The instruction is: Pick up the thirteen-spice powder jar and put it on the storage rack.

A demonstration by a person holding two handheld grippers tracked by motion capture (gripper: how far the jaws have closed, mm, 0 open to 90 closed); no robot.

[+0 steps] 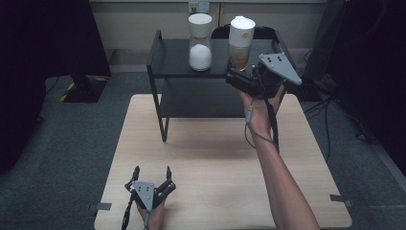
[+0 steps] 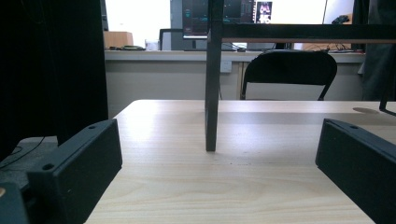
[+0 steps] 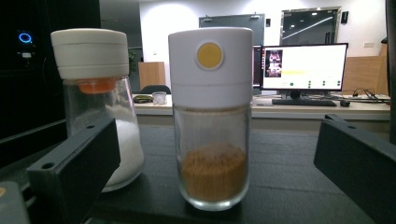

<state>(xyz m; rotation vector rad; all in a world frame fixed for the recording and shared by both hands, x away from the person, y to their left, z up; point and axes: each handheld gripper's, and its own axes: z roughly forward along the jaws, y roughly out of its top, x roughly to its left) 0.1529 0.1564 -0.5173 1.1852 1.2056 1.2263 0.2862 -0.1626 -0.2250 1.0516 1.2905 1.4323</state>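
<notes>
Item 1, lower left of the high view: left gripper (image 1: pixel 151 178), held low over the bare desk (image 1: pixel 215 158), fingers wide with nothing between them. In its own view we see only wood and one black leg of the shelf rack (image 2: pixel 213 93) ahead. We judge it idle.

Item 2, upper right of the high view: right gripper (image 1: pixel 239 75), raised to the top board of the shelf rack (image 1: pixel 177 55), fingers wide and holding nothing. In the right gripper view its fingers (image 3: pixel 74 172) stand either side of the brown-powder jar (image 3: pixel 210 116), which sits centred between them, upright, on the dark shelf board.

Item 3, just beside that jar toward the left of the frame: the white-powder jar (image 3: pixel 100 107), also upright, white cap, orange insert under it.

Step in hand, as we judge it: a grasp on the brown-powder jar. To do it well, we advise advancing straight, keeping the jar centred, and closing on the glass body below the white cap, level, so it does not tip.

Edges and room: the near finger at frame left already overlaps the white-powder jar in view; whether they touch we cannot tell. That side is tight. The right side is open shelf. The jar stands near the front edge of the board, with open desk below for setting down.
</notes>
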